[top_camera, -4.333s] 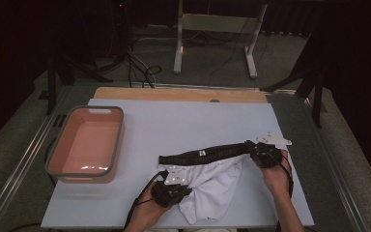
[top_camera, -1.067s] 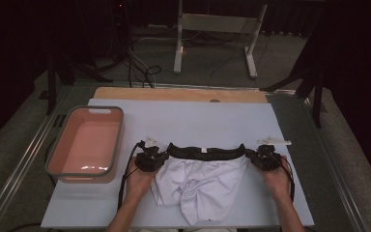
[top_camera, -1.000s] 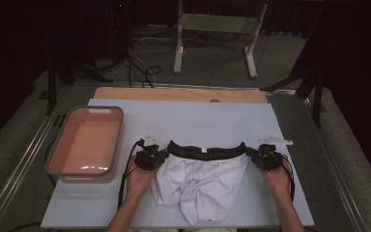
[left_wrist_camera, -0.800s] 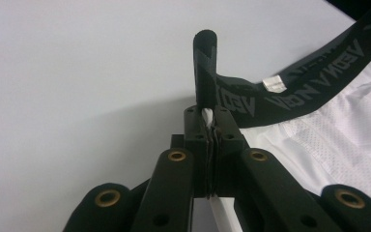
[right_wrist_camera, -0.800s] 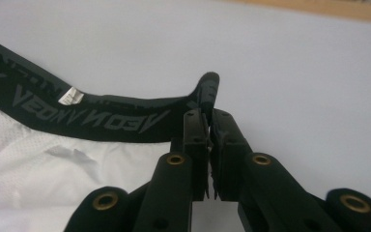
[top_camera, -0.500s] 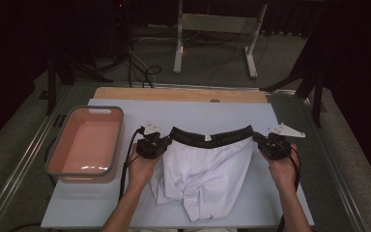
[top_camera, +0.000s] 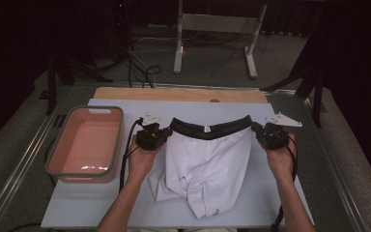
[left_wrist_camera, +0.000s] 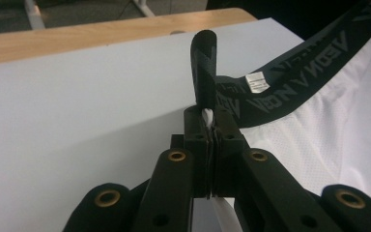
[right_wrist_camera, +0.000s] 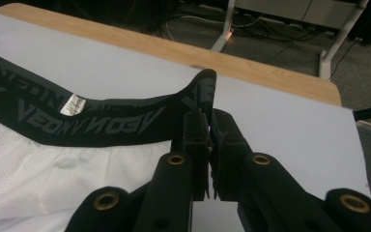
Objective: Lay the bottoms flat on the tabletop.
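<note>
White shorts (top_camera: 207,169) hang by their black waistband (top_camera: 210,126), stretched between two tools above the pale surface (top_camera: 101,203). The left tool (left_wrist_camera: 211,126) is clamped on one end, the right tool (right_wrist_camera: 207,126) on the other. Grey lettering repeats along the band; a small white label (left_wrist_camera: 256,82) sits inside. A pink tub (top_camera: 86,144) stands to the left.

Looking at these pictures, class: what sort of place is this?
Probably a lab or studio set up for recording: a white-topped work table, loose black cables on the floor, and a metal equipment stand in a dark room.

Dark room, grey floor (top_camera: 19,159), metal stand (top_camera: 216,29), cables (top_camera: 135,63)
</note>
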The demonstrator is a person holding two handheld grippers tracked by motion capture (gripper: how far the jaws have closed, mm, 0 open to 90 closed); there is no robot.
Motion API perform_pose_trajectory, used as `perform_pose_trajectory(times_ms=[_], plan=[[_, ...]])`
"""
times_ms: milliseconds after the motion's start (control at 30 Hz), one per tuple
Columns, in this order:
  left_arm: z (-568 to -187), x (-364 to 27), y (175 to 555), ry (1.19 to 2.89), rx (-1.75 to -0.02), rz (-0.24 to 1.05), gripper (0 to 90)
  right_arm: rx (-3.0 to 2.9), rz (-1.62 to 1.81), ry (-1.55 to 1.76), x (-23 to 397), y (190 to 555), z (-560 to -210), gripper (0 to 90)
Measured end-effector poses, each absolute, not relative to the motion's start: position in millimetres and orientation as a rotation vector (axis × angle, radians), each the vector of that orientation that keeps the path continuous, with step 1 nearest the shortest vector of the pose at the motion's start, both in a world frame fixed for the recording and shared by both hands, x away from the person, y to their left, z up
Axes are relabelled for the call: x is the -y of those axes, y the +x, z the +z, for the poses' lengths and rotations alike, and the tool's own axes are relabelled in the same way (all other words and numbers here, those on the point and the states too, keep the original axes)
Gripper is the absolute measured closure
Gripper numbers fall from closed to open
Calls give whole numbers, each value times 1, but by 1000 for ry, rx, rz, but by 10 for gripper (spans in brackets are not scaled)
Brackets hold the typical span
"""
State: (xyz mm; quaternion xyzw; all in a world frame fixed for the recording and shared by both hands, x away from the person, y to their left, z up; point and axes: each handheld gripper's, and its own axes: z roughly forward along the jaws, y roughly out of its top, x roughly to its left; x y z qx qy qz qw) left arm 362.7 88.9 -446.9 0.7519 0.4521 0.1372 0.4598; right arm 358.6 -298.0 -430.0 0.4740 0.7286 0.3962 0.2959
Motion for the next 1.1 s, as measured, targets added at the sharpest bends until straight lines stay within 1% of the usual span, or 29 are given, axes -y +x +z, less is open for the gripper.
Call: perform_pose_trajectory(times_ms=[267,400,467,500,533,567,600,633,667,700,733,767,800,833,867,900,933,967,1000,1033,1067,1100], plan=[[-441,-95,382,1811,-1136,356,876,-1905,1051,1257,292,377,-428,861],[-434,-94,392,1809,-1146,404,881,-1887,1063,1267,289,387,-425,862],[-430,-95,398,1788,-1164,441,882,-1873,1071,1262,287,392,-423,863],[-427,-97,404,1744,-1197,455,882,-1865,1082,1256,285,395,-423,864],[-427,-97,404,1744,-1197,455,879,-1865,1082,1256,285,395,-423,864],[-430,-97,410,1716,-1239,459,871,-1853,1092,1271,283,400,-426,857],[-430,-97,410,1716,-1239,459,840,-1853,1092,1271,283,400,-426,857],[-435,-97,412,1703,-1264,445,730,-1861,1120,1326,282,407,-433,656],[-435,-97,412,1703,-1264,445,658,-1861,1120,1326,282,407,-433,656],[-439,-94,411,1734,-1253,452,600,-1871,1115,1359,280,408,-436,530],[-439,-94,411,1734,-1253,452,541,-1871,1115,1359,280,408,-436,530],[-440,-92,410,1741,-1250,461,541,-1878,1106,1358,279,408,-438,458],[-441,-91,409,1742,-1247,451,476,-1880,1101,1360,278,407,-439,400],[-443,-90,406,1744,-1255,448,378,-1899,1087,1353,276,404,-440,316],[-443,-90,406,1744,-1255,448,344,-1899,1087,1353,276,404,-440,316],[-445,-89,403,1740,-1263,453,305,-1912,1081,1357,275,401,-441,256],[-445,-89,403,1740,-1263,453,269,-1912,1081,1357,275,401,-441,256],[-448,-89,400,1740,-1262,423,243,-1927,1094,1368,273,396,-441,200],[-448,-89,400,1740,-1262,423,222,-1927,1094,1368,273,396,-441,200],[-449,-88,397,1740,-1255,416,205,-1955,1087,1369,272,392,-442,180],[-449,-88,395,1743,-1245,414,205,-1955,1087,1369,272,392,-442,180],[-450,-86,390,1759,-1227,409,186,-1973,1095,1379,271,387,-442,169]])
